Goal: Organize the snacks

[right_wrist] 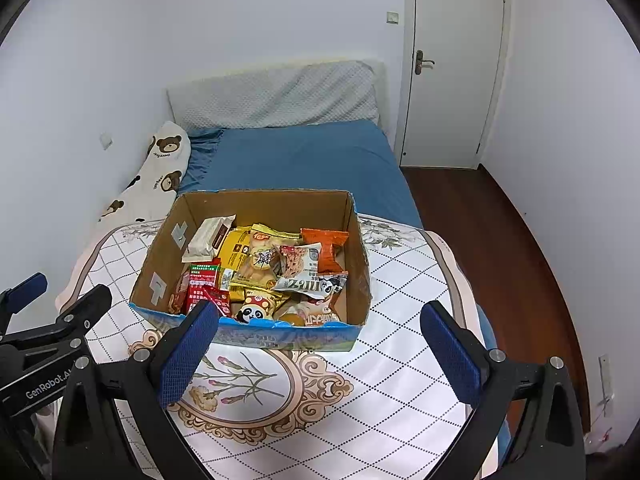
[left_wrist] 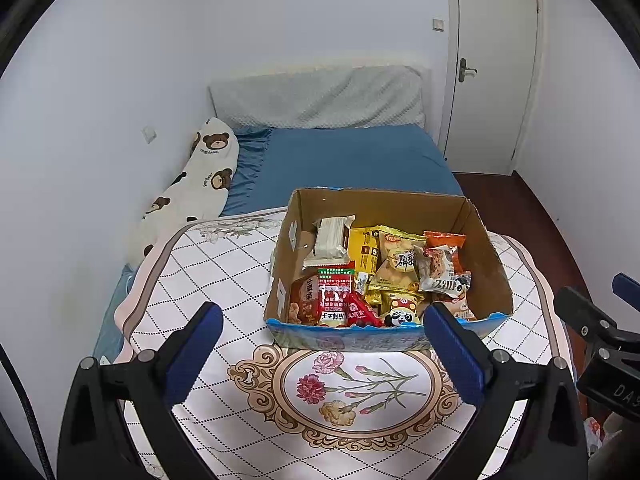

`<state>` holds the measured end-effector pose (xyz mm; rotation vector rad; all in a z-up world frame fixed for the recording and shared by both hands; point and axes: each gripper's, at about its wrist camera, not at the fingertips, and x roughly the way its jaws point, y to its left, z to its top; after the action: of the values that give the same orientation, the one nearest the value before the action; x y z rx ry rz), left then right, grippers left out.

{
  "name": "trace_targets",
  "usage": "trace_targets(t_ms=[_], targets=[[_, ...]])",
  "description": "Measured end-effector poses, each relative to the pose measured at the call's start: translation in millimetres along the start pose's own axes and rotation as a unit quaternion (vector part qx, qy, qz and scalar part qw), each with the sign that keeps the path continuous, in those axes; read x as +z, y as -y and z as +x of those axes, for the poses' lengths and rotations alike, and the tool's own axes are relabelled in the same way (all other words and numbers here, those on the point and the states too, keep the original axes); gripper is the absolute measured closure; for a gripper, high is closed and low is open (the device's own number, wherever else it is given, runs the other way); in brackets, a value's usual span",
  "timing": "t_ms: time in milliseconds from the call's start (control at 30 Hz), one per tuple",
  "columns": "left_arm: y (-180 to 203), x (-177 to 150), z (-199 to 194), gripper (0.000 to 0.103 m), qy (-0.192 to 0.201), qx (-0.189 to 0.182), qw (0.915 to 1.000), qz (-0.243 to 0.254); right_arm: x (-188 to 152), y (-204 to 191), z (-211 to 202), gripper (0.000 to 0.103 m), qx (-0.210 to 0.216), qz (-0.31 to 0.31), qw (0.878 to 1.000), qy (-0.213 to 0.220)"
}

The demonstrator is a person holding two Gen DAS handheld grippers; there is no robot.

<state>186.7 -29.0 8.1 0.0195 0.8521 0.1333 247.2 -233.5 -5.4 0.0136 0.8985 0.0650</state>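
An open cardboard box (left_wrist: 486, 264) (right_wrist: 160, 248) with a blue printed front stands on a flowered quilt (left_wrist: 224, 272) (right_wrist: 400, 320) on the bed. Several snack packets fill it: a white wafer pack (left_wrist: 330, 238) (right_wrist: 208, 236), yellow packs (left_wrist: 394, 258) (right_wrist: 256, 264), an orange pack (left_wrist: 446, 242) (right_wrist: 326, 250), red packs (left_wrist: 334, 296) (right_wrist: 202, 286) and a panda packet (left_wrist: 400, 314) (right_wrist: 250, 312). My left gripper (left_wrist: 322, 316) hangs open in front of the box with nothing held. My right gripper (right_wrist: 320, 318) is open too, just before the box's front edge, and shows at the right edge (left_wrist: 592, 320) of the left wrist view.
A blue sheet (left_wrist: 348, 164) (right_wrist: 304, 160) covers the bed beyond the box, with a grey pillow (left_wrist: 316, 98) (right_wrist: 276, 94) at the head and a bear-print bolster (left_wrist: 196, 184) (right_wrist: 160, 172) along the left wall. A white door (left_wrist: 494, 64) (right_wrist: 452, 60) and dark wooden floor (right_wrist: 492, 248) lie to the right.
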Motion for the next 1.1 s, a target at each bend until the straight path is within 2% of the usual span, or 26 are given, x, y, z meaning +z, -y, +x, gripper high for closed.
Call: trace_targets(t_ms=[1100], targets=[[-3, -1, -13, 0.0, 0.008, 0.001, 1.0, -0.004, -1, -1, -14, 0.0, -0.006, 0.002, 1.0, 0.008]])
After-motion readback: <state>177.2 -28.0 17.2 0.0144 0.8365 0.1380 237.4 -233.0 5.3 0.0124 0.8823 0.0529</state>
